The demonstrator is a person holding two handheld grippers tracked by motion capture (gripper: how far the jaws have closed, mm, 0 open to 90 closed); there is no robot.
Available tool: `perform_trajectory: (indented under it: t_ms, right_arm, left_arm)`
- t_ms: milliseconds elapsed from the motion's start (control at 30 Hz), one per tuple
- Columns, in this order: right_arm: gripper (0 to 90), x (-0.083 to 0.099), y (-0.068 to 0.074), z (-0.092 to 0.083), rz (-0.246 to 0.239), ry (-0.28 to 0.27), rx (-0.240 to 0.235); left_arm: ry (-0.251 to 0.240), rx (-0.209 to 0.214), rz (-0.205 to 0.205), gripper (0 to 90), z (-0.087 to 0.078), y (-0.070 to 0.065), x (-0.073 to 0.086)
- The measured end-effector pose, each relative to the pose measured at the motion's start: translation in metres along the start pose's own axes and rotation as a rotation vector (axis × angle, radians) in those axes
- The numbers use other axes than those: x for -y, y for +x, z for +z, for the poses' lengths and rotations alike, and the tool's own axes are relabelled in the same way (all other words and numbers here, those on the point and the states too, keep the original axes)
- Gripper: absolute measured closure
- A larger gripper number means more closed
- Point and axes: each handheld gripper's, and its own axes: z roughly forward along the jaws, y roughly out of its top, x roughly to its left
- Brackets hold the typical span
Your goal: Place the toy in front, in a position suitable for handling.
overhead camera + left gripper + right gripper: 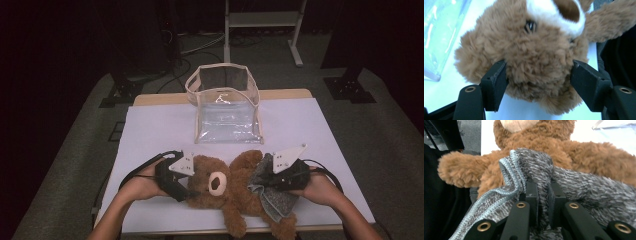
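Dressing in hand: right tongs (pixel 543 195) pinch the cloth (pixel 584 190) on the bear (pixel 227 192); left tongs (pixel 537 82) straddle its head, released. Next: draw cloth across.

So here's the count on my table (pixel 150 125) right now: one brown teddy bear (pixel 225 192) lying along the near edge, one grey knit cloth (pixel 272 197) draped over it toward the near right corner, and one clear plastic bag (pixel 225 107) with beige trim sitting at the middle of the far edge. That's three things total, one of each. Plus my two grippers, the left gripper (pixel 192 192) and the right gripper (pixel 265 175), both down by the bear.
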Motion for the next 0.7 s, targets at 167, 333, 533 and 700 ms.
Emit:
perform_trajectory:
  t_ms: [167,333,533,700]
  right_arm:
    - [80.4,0.007,-0.005,-0.005,0.02,0.013,0.019]
    - [80.4,0.012,-0.01,-0.02,0.042,0.021,0.048]
    - [80.5,-0.007,0.005,-0.036,-0.013,-0.032,0.058]
    - [80.5,-0.009,0.024,-0.017,-0.071,0.056,0.033]
  left_arm:
    - [-0.053,0.047,-0.034,44.9,0.015,0.0,0.0]
    - [-0.065,0.059,-0.017,46.6,0.027,-0.006,-0.016]
    - [-0.075,0.091,0.027,47.0,0.053,-0.015,-0.047]
    - [-0.02,0.047,0.061,46.6,0.061,-0.016,-0.063]
